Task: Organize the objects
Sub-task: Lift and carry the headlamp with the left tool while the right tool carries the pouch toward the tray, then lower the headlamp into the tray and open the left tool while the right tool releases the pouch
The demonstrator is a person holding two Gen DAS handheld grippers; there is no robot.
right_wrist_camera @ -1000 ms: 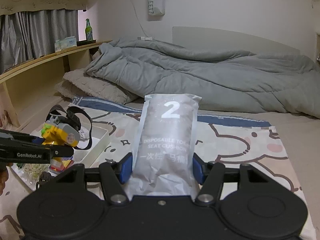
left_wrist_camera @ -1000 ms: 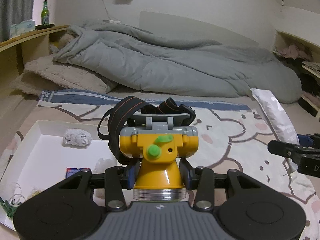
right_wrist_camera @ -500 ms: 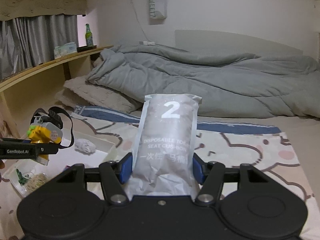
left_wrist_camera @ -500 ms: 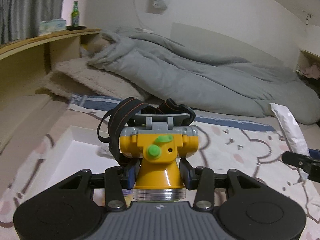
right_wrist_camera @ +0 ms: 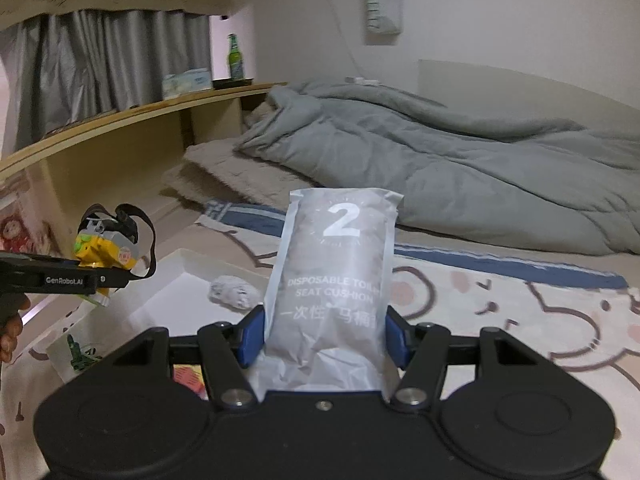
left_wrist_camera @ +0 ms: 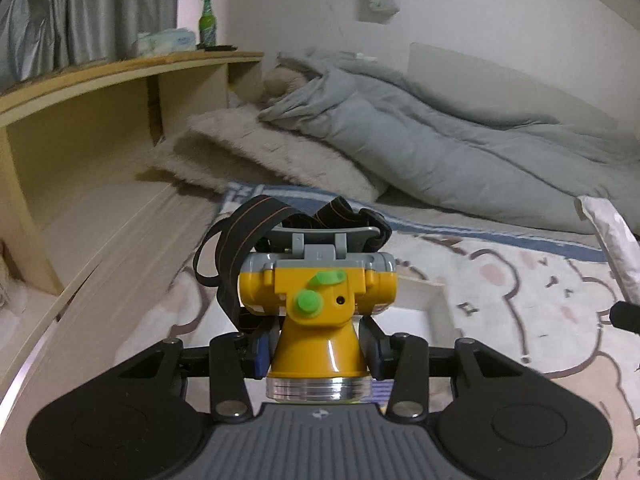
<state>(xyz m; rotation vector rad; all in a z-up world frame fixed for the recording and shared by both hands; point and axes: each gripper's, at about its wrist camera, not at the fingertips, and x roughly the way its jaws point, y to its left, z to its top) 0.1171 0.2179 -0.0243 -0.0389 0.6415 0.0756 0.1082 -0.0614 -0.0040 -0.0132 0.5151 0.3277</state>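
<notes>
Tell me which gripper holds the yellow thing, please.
The left gripper holds it: a yellow headlamp with a black strap. The right gripper holds a grey packet printed with a 2.

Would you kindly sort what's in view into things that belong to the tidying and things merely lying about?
Job: headlamp in left tongs; packet in right tongs; white tray.
Lying about: duvet, bottle, tissues.

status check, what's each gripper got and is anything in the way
Left gripper shut on yellow headlamp. Right gripper shut on grey seat-cushion packet. Both held above white tray. Nothing blocking.
</notes>
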